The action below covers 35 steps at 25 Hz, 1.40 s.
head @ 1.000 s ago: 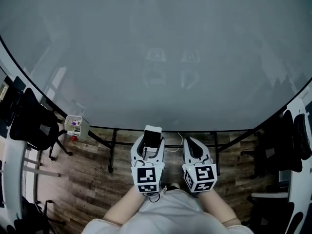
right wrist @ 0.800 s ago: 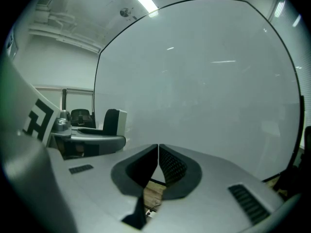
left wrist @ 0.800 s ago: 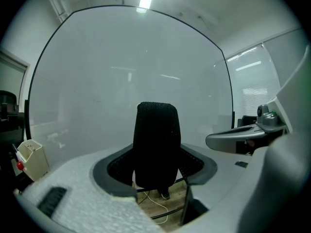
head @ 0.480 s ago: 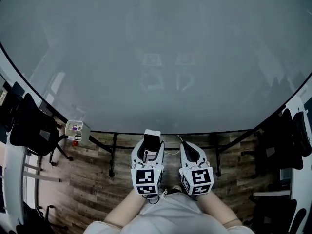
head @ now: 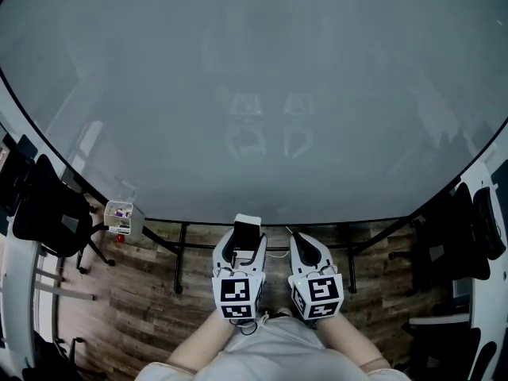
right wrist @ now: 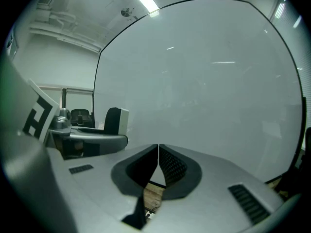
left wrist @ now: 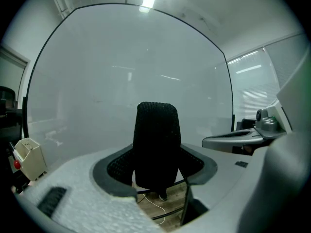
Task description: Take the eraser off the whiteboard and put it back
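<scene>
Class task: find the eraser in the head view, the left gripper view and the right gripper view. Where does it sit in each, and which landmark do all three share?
Head view: low centre, the eraser is clamped in the left gripper.
Left gripper view: the eraser stands upright at centre, between the jaws.
Right gripper view: the eraser is left of centre, seen side-on.
Shared landmark: the whiteboard, filling the background everywhere.
</scene>
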Available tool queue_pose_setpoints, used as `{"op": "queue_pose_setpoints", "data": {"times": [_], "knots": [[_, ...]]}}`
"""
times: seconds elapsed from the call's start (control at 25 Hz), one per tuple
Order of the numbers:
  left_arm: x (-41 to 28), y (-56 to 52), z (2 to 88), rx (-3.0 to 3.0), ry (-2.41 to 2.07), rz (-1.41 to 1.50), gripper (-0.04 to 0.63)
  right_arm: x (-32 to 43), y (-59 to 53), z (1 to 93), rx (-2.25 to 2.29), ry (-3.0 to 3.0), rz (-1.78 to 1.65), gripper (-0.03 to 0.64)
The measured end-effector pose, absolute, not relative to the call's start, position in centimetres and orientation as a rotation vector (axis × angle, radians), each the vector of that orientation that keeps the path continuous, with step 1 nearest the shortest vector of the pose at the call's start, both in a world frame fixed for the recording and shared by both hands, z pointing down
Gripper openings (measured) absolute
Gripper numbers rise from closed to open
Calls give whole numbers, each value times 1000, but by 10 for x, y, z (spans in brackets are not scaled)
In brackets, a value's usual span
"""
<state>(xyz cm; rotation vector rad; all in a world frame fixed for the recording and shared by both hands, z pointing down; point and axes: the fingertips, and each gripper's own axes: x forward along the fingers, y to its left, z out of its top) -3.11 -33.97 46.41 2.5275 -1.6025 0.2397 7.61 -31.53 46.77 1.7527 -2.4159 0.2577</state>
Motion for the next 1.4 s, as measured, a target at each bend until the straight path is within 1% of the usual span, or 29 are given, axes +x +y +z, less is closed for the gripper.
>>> {"op": "queue_pose_setpoints", "data": {"times": [0.24,0.84,1.4], "knots": [[-30,-349,450,2548,-1632,200,259,77,-323,462,1752,-2430,242,29],[-23,-399,363,2672,-1729,16,259,88,-345,448,1763,-2444,185,29],[-10,-425,362,2659,-1772,14,259,102,-355,457,1782,-2419,235,29]]}}
